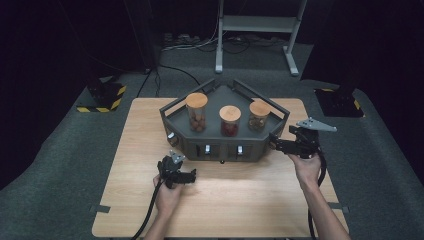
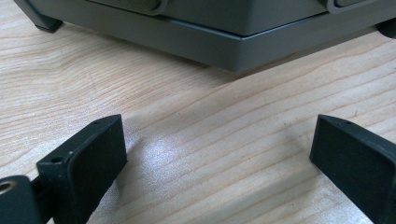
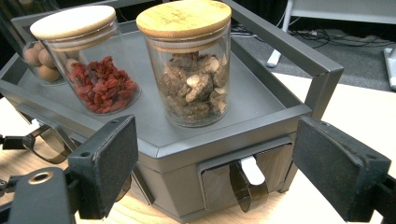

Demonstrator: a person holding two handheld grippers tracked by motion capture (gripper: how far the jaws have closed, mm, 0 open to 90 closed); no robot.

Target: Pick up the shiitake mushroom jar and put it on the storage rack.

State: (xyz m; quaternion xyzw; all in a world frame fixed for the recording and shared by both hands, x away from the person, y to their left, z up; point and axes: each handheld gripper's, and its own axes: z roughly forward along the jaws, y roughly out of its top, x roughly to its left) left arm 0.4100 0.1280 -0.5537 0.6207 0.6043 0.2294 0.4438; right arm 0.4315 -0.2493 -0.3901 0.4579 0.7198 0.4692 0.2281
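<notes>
- A grey angular cabinet [image 1: 225, 142] is seen on the wooden counter [image 1: 250, 200], set toward the 12 o'clock half, with its back corner close to the far edge.
- Three lidded glass jars are carried on its railed top: a nut jar [image 1: 196, 112] at 10 o'clock, a red-berry jar [image 1: 230, 121] in the middle, and a brown-chunk jar [image 1: 259, 116] at 2 o'clock.
- The right claw [image 1: 274, 144] is held at the cabinet's 4 o'clock corner, jaws spread wide, nothing gripped; whether it touches the cabinet cannot be told.
- In the right gripper view a small drawer [image 3: 247, 175] with a white tab and a dark loop pull is framed between the two open jaws, just below the brown-chunk jar [image 3: 194, 70]; the red-berry jar [image 3: 93, 70] stands beside it at 9 o'clock.
- The left claw [image 1: 192, 175] is held low over the counter at 7 o'clock of the cabinet, jaws wide, nothing between them.
- In the left gripper view bare wood [image 2: 210, 154] lies between the jaws, and the cabinet's lower edge [image 2: 233, 46] is seen ahead at 12 o'clock, raised on short feet with a shadowed gap beneath.
- Open counter is left from the cabinet's front face to the near edge at 6 o'clock, and in narrower strips at 3 and 9 o'clock.
- The right forearm is laid close to the counter's 3 o'clock edge.
</notes>
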